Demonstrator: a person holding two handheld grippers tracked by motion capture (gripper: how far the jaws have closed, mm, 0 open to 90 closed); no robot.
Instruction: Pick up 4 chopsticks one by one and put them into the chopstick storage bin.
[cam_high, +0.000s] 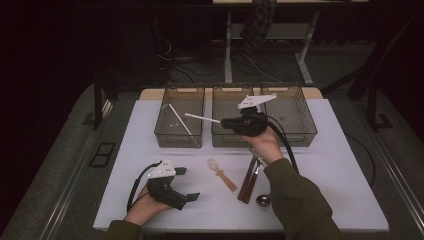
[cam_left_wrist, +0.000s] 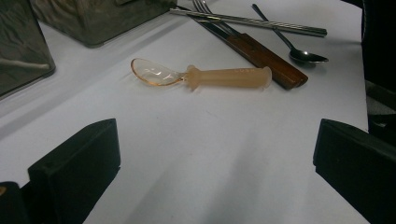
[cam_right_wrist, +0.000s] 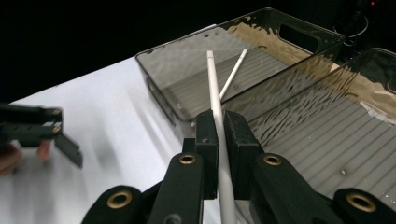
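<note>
My right gripper (cam_high: 223, 121) (cam_right_wrist: 220, 126) is shut on a white chopstick (cam_high: 202, 117) (cam_right_wrist: 215, 88), held above the middle clear bin (cam_high: 218, 134) with its tip reaching towards the left bin (cam_high: 179, 136) (cam_right_wrist: 159, 91). A second white chopstick (cam_high: 178, 119) (cam_right_wrist: 233, 72) lies inside the left bin. My left gripper (cam_high: 187, 184) (cam_left_wrist: 215, 163) rests low at the table's front left, open, nothing between its jaws. Ahead of it lies a translucent orange plastic spoon (cam_high: 221, 174) (cam_left_wrist: 205, 76).
A third clear bin (cam_high: 295, 112) stands at the right of the row. A wooden-handled fork and knife (cam_high: 248, 180) (cam_left_wrist: 261, 51), a metal spoon (cam_high: 263, 200) (cam_left_wrist: 299, 49) and metal chopsticks (cam_left_wrist: 252, 21) lie right of the plastic spoon. The table (cam_high: 340, 170) is white.
</note>
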